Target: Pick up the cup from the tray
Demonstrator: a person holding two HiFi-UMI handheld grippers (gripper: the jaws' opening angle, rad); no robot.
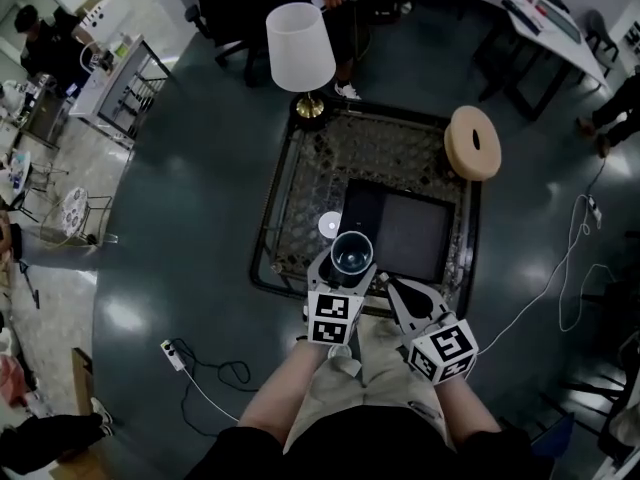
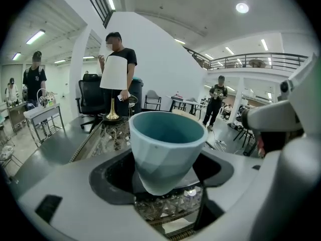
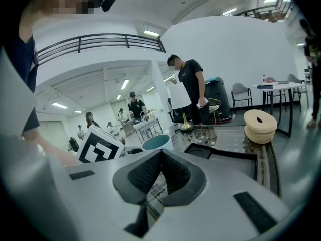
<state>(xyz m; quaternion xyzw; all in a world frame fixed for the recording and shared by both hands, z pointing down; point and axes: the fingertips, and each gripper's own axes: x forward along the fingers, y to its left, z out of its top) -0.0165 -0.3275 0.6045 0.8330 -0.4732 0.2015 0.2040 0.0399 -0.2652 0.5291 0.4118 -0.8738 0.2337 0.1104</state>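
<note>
A teal faceted cup (image 1: 352, 252) is held upright in my left gripper (image 1: 343, 273), just above the front edge of the glass table. In the left gripper view the cup (image 2: 167, 147) fills the gap and the jaws of the left gripper (image 2: 165, 182) press on its lower sides. The black tray (image 1: 403, 234) lies flat on the table, to the right of the cup and beyond it. My right gripper (image 1: 402, 295) hovers at the table's front edge beside the left one. Its jaws (image 3: 160, 157) meet at the tips with nothing between them. The cup (image 3: 156, 141) shows just past them.
A white-shaded lamp (image 1: 301, 48) stands at the table's far left corner and a round beige box (image 1: 473, 142) at the far right. A small white disc (image 1: 330, 225) lies left of the tray. A power strip (image 1: 172, 354) and cables lie on the floor. People stand beyond the table.
</note>
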